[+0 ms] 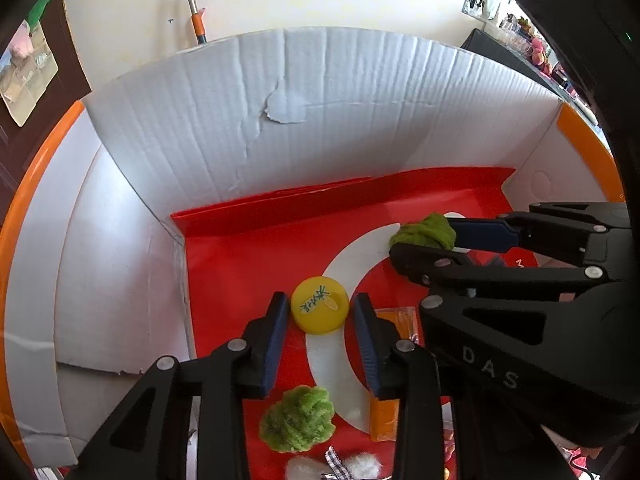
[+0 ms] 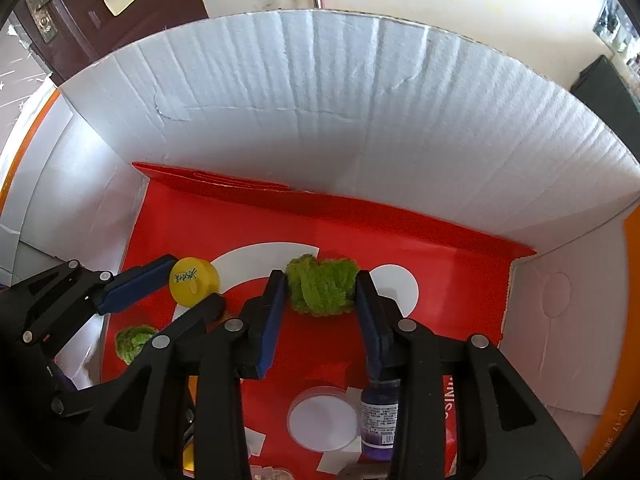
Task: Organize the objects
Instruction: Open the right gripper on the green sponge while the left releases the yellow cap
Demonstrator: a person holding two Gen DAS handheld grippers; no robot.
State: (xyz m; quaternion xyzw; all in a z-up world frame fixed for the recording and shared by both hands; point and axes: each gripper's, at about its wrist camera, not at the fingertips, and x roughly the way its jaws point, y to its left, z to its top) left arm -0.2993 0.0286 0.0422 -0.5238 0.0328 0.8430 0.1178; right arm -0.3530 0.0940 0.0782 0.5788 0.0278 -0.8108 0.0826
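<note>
Two grippers: left [image 1: 321, 312] straddles yellow cap [image 1: 319, 309], right [image 2: 321, 288] prob. touching green pompom [image 2: 321, 290].

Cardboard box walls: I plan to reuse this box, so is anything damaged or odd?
Yes. The back wall has a patch where the white facing has peeled off, with a tear line running down from it. The left wall's lower edge looks ragged too.

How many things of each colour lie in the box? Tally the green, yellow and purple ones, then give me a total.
Green fluffy balls: 2
Yellow cap: 1
Purple bottle: 1
Total: 4
</note>
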